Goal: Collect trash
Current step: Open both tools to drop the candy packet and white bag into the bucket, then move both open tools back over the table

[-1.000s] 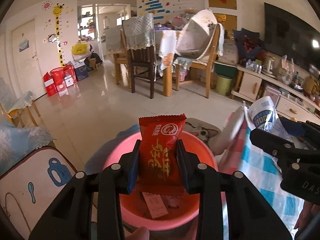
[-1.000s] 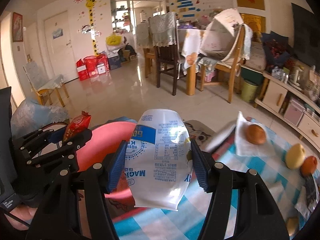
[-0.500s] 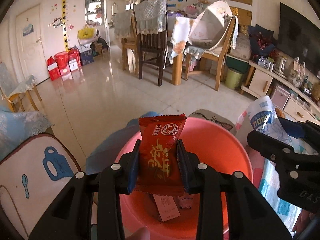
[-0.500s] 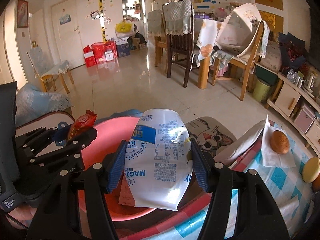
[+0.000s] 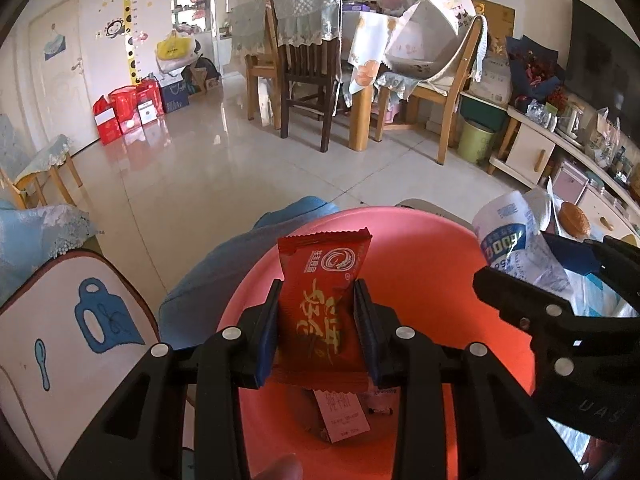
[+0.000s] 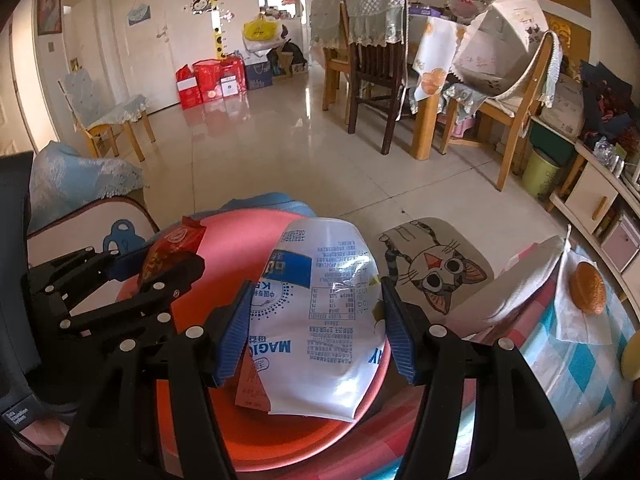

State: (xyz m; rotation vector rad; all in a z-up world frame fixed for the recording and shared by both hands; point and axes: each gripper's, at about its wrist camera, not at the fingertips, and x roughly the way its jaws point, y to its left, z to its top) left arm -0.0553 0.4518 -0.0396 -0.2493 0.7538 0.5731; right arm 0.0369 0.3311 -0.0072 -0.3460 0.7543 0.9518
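Observation:
My left gripper (image 5: 318,316) is shut on a red snack wrapper (image 5: 322,308) with gold lettering, held upright over the pink basin (image 5: 432,280). A white and blue plastic bag (image 6: 320,312) with printed text sits clamped in my right gripper (image 6: 316,332), above the same pink basin (image 6: 248,432). In the left wrist view the right gripper (image 5: 560,320) and its bag (image 5: 516,248) reach in from the right over the rim. In the right wrist view the left gripper (image 6: 132,280) shows at the left with the red wrapper (image 6: 172,248). Small paper scraps (image 5: 342,416) lie in the basin's bottom.
A checked blue and white cloth (image 6: 576,368) covers the table at right, with a bun on a napkin (image 6: 588,288) and a yellow fruit (image 6: 632,356). A cat-print stool (image 6: 436,264) and a cushioned seat (image 5: 64,340) flank the basin. Chairs and a dining table (image 5: 360,80) stand farther off.
Both grippers have come lower and closer over the pink basin, which now fills more of each view. The wrapper and the bag stay held as before.

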